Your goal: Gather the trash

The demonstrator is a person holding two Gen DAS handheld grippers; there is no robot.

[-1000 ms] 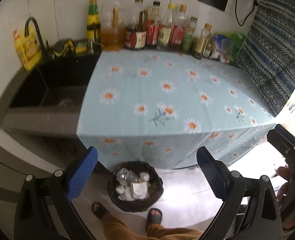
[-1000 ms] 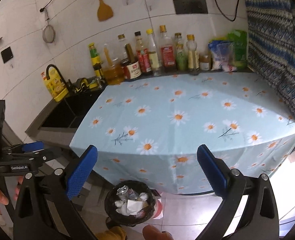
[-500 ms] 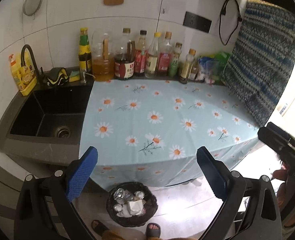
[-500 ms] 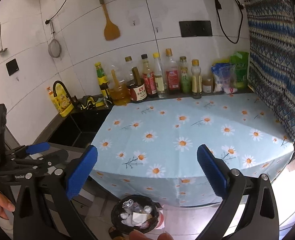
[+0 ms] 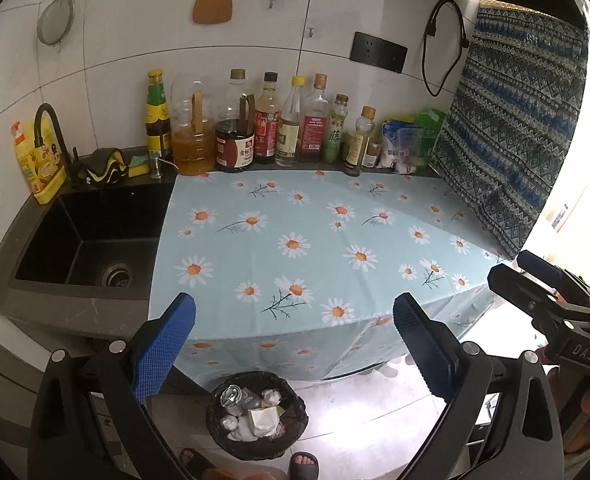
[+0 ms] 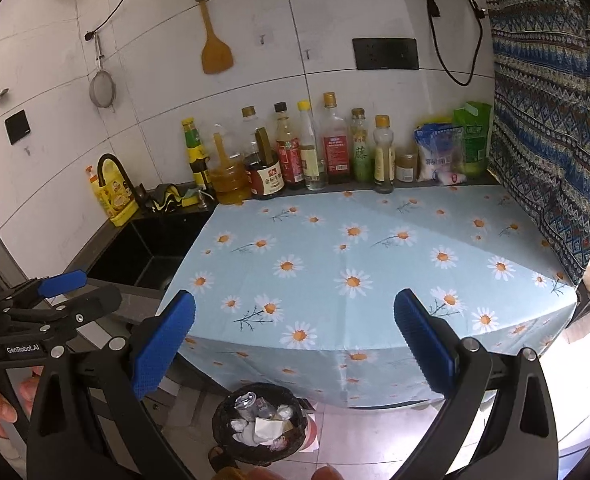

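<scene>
A black bin (image 5: pixel 257 416) (image 6: pixel 260 424) stands on the floor in front of the counter, holding crumpled paper, a can and wrappers. My left gripper (image 5: pixel 294 344) hangs open and empty above it, level with the counter's front edge. My right gripper (image 6: pixel 294 344) is likewise open with nothing between its blue pads. Each gripper shows at the edge of the other's view: the right gripper (image 5: pixel 551 296) at the far right, the left gripper (image 6: pixel 55 304) at the far left. The daisy-print cloth (image 5: pixel 315 248) (image 6: pixel 367 272) on the counter carries no loose trash.
A row of sauce and oil bottles (image 5: pixel 255 132) lines the back wall, with packets (image 5: pixel 407 144) at the right. A black sink (image 5: pixel 91 236) with a tap lies left of the cloth. A patterned cloth (image 5: pixel 515 120) hangs at the right. The person's sandalled feet (image 5: pixel 303 462) stand by the bin.
Both grippers have risen and pulled back from the counter, so more wall shows and the bin looks smaller and lower. Both stayed open and empty.
</scene>
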